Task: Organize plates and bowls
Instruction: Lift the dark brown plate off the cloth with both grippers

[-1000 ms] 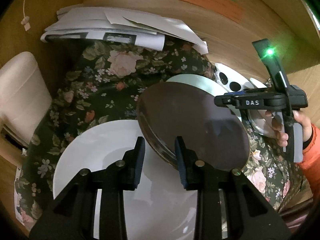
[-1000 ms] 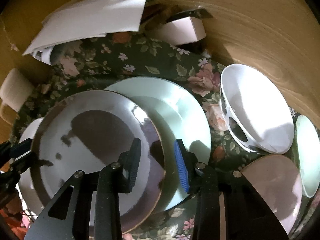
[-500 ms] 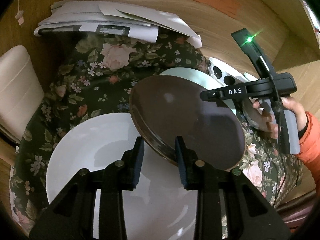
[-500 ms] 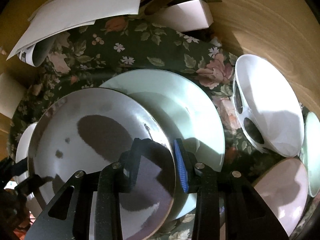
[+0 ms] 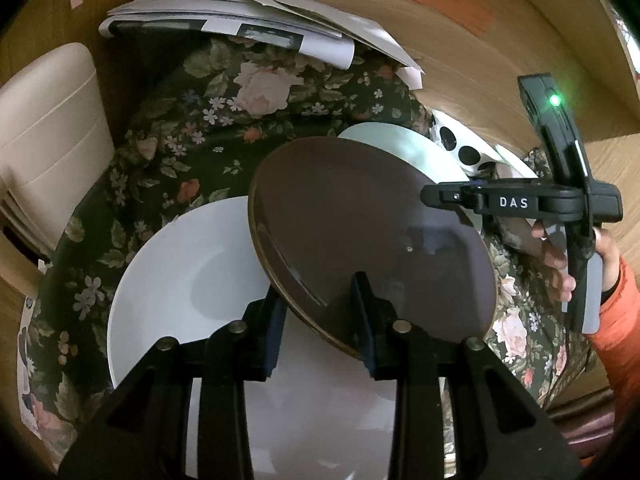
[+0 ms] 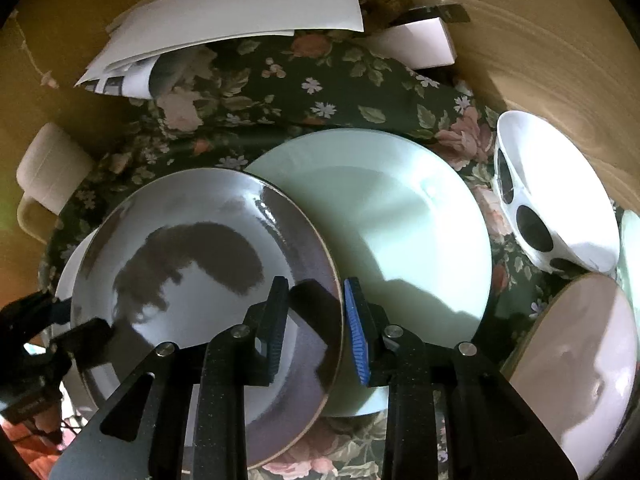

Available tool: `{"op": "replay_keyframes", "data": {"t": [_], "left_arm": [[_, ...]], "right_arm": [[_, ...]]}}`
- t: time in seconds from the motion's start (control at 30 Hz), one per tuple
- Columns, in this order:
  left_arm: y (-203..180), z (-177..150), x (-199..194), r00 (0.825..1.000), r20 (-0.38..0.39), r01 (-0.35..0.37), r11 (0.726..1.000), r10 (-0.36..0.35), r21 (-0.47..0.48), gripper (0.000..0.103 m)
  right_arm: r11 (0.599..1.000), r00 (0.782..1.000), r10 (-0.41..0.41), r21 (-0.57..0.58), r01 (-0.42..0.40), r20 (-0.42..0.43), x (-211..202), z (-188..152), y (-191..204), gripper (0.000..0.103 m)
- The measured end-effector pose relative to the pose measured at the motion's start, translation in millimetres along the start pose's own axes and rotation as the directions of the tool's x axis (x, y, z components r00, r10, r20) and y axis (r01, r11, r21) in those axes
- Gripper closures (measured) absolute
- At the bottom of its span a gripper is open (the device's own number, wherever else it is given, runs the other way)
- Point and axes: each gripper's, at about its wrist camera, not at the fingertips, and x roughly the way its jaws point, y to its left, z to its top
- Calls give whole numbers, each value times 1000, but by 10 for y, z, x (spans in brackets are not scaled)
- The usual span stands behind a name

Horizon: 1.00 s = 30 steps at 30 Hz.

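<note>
Left wrist view is showing the left gripper (image 5: 318,312) clenching the near rim of the brown plate (image 5: 360,232), one finger under the edge and the other on top, so the plate is hanging tilted over the white plate (image 5: 192,280) lying flat on the floral cloth (image 5: 180,128). From the right wrist view, the right gripper (image 6: 314,320) is pinching the opposite rim of that same brown plate (image 6: 192,264), its jaws closing across the edge, so both tools are sharing the one dish. The brown plate is sitting partly over the pale green plate (image 6: 408,232) on one side and over the white plate on the other; whether it is resting on either or being carried clear of them I cannot tell. As I am judging it, the sorting is only getting started: nothing is looking properly stacked yet, with the plates merely overlapping. Off to the right, the spotted white bowl (image 6: 560,196) is lying tipped on its side, a pinkish bowl (image 6: 580,368) is leaning near the bottom edge, and a sliver of another pale dish (image 6: 632,256) is peeking in beside them, all seeming to be waiting their turn. Loose papers (image 5: 240,28) are lying at the far edge of the cloth, apart from the crockery.
</note>
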Motion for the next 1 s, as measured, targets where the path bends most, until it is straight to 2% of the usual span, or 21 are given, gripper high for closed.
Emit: {"op": "replay_keyframes", "data": {"t": [0.13, 0.33, 0.7, 0.87, 1.0], "left_arm": [[34, -7, 36, 1000, -11, 12, 1000, -12, -9, 70], [20, 19, 53, 1000, -12, 10, 1000, -10, -7, 70], [-2, 49, 22, 1000, 9, -16, 999, 16, -33, 70], [-20, 43, 11, 1000, 12, -4, 999, 4, -43, 70], [-51, 40, -24, 1000, 14, -2, 999, 3, -44, 70]], "right_arm": [[998, 999, 53, 41, -53, 14, 19, -188, -44, 77], [992, 994, 107, 57, -109, 30, -1, -222, -90, 72], [993, 991, 95, 66, -102, 94, -146, -309, -80, 76], [994, 988, 78, 66, -88, 133, -254, -394, -124, 77], [988, 983, 103, 95, -119, 152, -333, -467, -179, 78]]}}
